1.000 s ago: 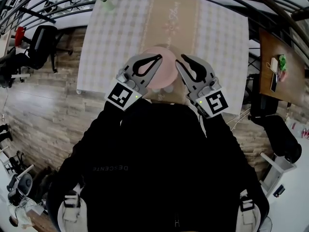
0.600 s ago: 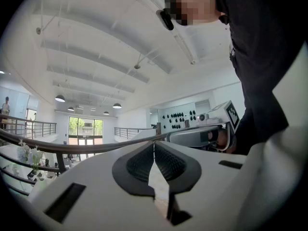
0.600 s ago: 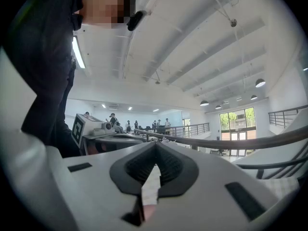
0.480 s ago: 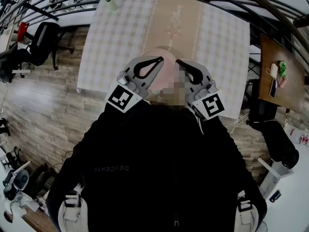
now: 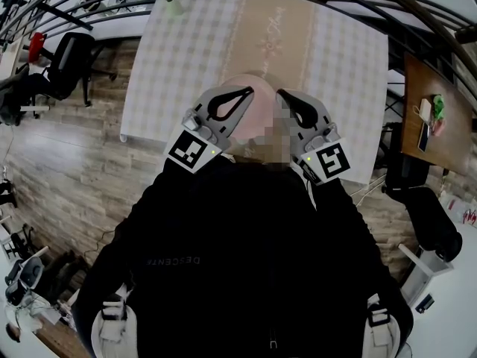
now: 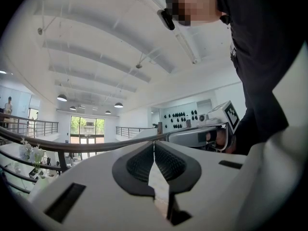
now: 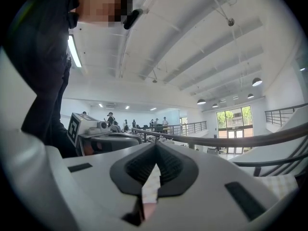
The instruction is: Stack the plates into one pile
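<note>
Pink round plate [image 5: 254, 101], smooth, plain, lay on desk [image 5: 173, 66] near its front edge; pale checked cloth on desk. Left gripper [image 5: 247, 90] and right gripper [image 5: 281, 94] over plate, fingers together, empty; pads black, ribbed.

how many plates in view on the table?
1: a pink round plate near the front edge of the checked-cloth table, partly covered by the left tool and right tool. It could be a pile; tools and the person's body may hide more.
</note>
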`<state>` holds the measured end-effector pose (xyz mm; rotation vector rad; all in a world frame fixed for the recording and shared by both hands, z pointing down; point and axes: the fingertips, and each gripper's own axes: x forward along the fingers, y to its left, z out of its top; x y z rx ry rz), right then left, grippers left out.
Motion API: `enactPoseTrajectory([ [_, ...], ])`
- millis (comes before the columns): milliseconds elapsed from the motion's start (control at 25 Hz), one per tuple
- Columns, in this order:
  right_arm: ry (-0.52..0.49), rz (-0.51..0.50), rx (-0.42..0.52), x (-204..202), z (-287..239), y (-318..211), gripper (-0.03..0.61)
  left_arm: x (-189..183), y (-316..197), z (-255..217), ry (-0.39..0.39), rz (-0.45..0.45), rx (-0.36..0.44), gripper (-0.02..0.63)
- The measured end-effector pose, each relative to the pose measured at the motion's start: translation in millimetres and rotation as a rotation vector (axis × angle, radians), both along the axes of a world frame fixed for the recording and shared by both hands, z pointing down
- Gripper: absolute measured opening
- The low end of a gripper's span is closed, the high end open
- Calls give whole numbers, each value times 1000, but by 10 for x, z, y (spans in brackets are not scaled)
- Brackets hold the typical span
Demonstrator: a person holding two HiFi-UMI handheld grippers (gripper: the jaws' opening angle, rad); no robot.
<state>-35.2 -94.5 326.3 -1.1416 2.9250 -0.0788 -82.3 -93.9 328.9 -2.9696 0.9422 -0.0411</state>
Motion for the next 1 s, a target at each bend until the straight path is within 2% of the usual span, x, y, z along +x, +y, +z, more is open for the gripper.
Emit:
enactPoseTrajectory([
  [1000,8,-8,-29,-14,54,-90,3,-24,-119,22,9,-9,-6,21],
])
